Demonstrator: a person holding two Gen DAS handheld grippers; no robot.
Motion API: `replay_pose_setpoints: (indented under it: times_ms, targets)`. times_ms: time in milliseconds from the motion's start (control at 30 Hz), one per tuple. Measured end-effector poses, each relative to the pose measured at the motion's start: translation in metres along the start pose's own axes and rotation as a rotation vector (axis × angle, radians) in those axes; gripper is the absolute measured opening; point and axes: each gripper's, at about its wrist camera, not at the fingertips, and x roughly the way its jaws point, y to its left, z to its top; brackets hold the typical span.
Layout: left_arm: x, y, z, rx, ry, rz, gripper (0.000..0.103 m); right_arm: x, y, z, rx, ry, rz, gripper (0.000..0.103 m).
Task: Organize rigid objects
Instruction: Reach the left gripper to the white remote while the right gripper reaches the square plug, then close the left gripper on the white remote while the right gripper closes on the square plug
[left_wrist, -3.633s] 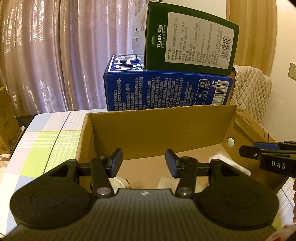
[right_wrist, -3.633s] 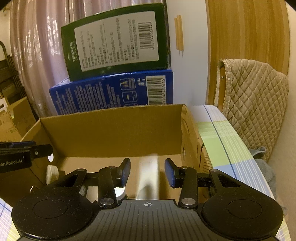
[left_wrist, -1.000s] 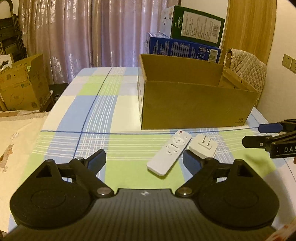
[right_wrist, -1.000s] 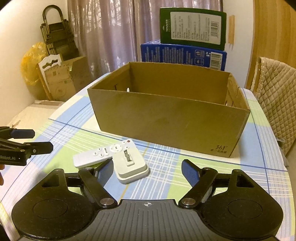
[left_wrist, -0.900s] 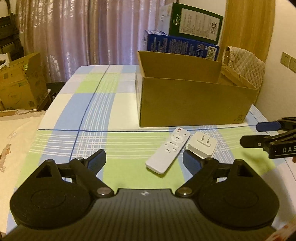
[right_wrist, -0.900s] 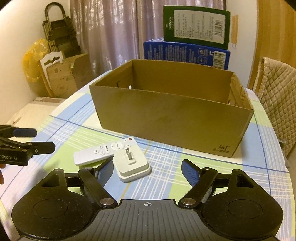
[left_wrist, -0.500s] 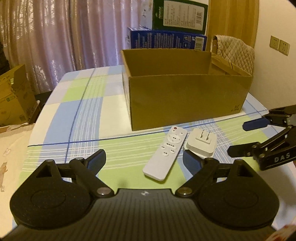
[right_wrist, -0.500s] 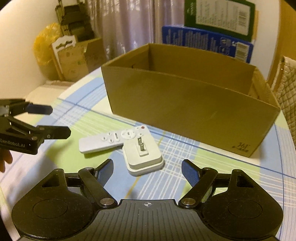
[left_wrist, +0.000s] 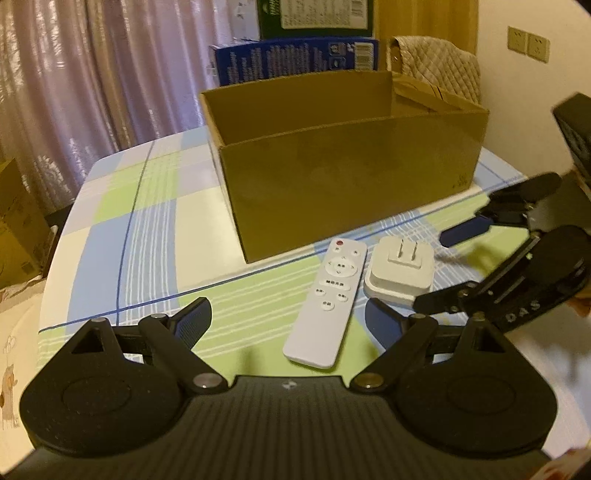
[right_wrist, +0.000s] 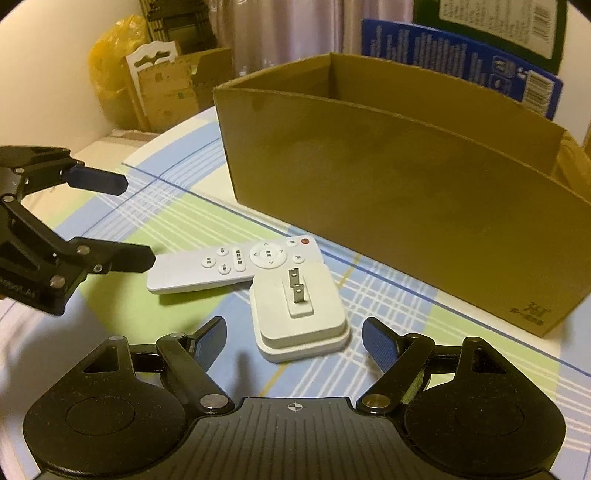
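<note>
The left tongs (left_wrist: 286, 319) were spread wide and held nothing, hanging low over the checked tabletop (left_wrist: 147, 236) with the remote (left_wrist: 328, 302) lying between and just ahead of their tips. The right tongs (right_wrist: 293, 339) were equally wide and empty, framing the plug adapter (right_wrist: 299, 310). The remote was a slim white bar with a red button at its far end, a round pad below it and a few small white keys. The adapter was a squat white block with rounded corners, lying on its back with two flat metal prongs pointing up; its far corner touched the remote's side. Just behind both stood an open brown cardboard box (left_wrist: 351, 177), and beyond that a blue carton (left_wrist: 295, 61) with a green one (left_wrist: 314, 16) on top.
</note>
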Motion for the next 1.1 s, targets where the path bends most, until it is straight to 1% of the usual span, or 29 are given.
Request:
replay_pose_setpoints:
  times_ms: [100, 200, 400, 500, 600, 733, 800, 900, 967, 1000, 1100]
  targets:
    - [0.004, -0.001, -0.001, 0.016, 0.028, -0.011, 0.088, 0.01, -0.001, 0.001, -0.008, 0.01, 0.014, 0.078]
    - [0.007, -0.001, -0.002, 0.02, 0.039, -0.019, 0.088, 0.017, -0.002, 0.001, -0.022, 0.018, 0.008, 0.078]
    - [0.015, -0.002, -0.004, 0.028, 0.06, -0.044, 0.088, 0.025, -0.001, 0.001, -0.029, 0.017, 0.023, 0.077]
    - [0.02, -0.001, -0.004, 0.028, 0.07, -0.058, 0.088, 0.026, 0.001, -0.001, -0.049, 0.016, 0.013, 0.072]
    - [0.024, 0.0, -0.003, 0.028, 0.078, -0.065, 0.088, 0.025, -0.001, 0.001, -0.032, 0.011, 0.0, 0.064]
    - [0.027, 0.001, -0.003, 0.039, 0.086, -0.072, 0.088, 0.028, 0.0, 0.001, -0.032, 0.01, -0.01, 0.062]
    - [0.03, 0.001, -0.004, 0.039, 0.084, -0.081, 0.088, 0.028, 0.0, 0.005, -0.027, 0.04, -0.027, 0.062]
    - [0.035, 0.001, -0.005, 0.033, 0.085, -0.089, 0.087, 0.018, 0.001, 0.007, 0.006, 0.089, -0.091, 0.062]
    - [0.039, 0.0, -0.005, 0.052, 0.081, -0.094, 0.086, 0.006, 0.001, 0.005, 0.012, 0.09, -0.108, 0.062]
    - [0.041, -0.001, -0.005, 0.065, 0.078, -0.098, 0.083, 0.001, -0.001, 0.004, 0.022, 0.086, -0.116, 0.062]
    - [0.05, -0.005, -0.005, 0.102, 0.073, -0.109, 0.078, -0.012, -0.011, -0.001, 0.082, 0.073, -0.128, 0.062]
